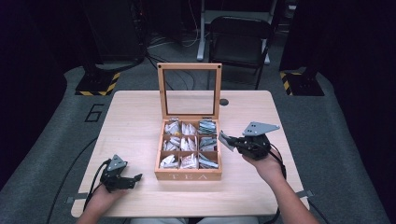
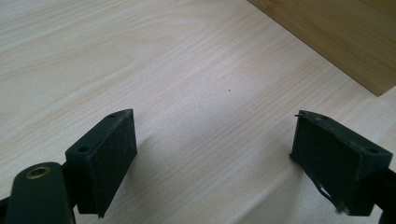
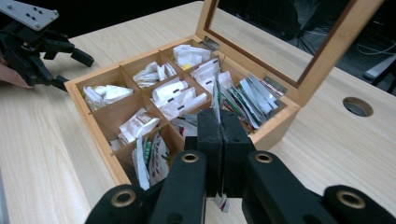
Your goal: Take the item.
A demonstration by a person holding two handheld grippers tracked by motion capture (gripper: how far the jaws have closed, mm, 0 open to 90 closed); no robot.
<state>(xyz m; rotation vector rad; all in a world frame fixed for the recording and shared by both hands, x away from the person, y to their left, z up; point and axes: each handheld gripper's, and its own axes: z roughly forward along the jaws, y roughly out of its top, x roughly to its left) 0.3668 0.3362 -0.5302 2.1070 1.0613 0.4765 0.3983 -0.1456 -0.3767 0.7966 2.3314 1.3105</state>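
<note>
Tea packet [image 3: 216,95] edge-up in closed jaws

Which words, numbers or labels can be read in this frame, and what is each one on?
"TEA": front wall of the wooden box.
"6": grey floor left of the table.
Print on the tea bags and on the packet clamped in the right tool: too small to read.

Honey-brown wooden tea box [image 1: 188,176], white and green sachets [image 3: 177,95], pale wood-grain table [image 1: 130,121], black gripper [image 1: 130,179]
</note>
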